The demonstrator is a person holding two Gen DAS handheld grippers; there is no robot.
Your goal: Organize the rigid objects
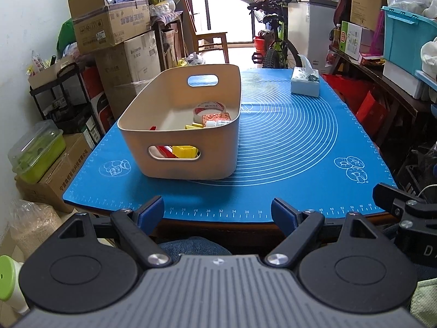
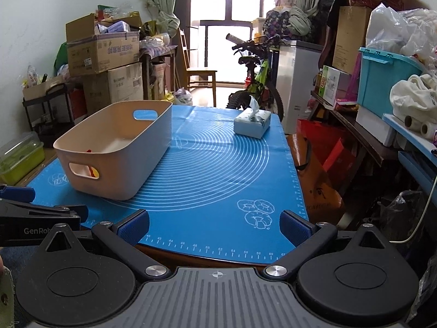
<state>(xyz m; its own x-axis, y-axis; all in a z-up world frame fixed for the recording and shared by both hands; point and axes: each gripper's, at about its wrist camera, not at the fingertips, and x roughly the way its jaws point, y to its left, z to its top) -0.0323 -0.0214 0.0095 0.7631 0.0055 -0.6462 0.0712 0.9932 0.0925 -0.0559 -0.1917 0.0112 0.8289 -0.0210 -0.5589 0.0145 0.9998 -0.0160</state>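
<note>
A beige plastic bin [image 1: 174, 125] [image 2: 142, 164] with handle cut-outs stands on the left half of the blue mat [image 1: 286, 147] [image 2: 218, 169]. Inside it lie a roll of tape [image 1: 209, 108], a small patterned box [image 1: 215, 117], a yellow piece [image 1: 184, 151] and a red piece [image 1: 164, 150]. My left gripper [image 1: 218, 213] hovers at the table's near edge, open with nothing between its blue pads. My right gripper [image 2: 214, 225] is open too, empty, over the mat's near right corner. A part of the right gripper [image 1: 396, 202] shows in the left wrist view.
A tissue box [image 1: 305, 81] [image 2: 252, 123] sits at the mat's far right. Cardboard boxes [image 1: 109, 24] are stacked to the left, a bicycle [image 1: 275, 41] stands behind the table, and cluttered shelves [image 2: 382, 104] line the right side. A person's jeans-clad leg [image 1: 194, 247] is under the table edge.
</note>
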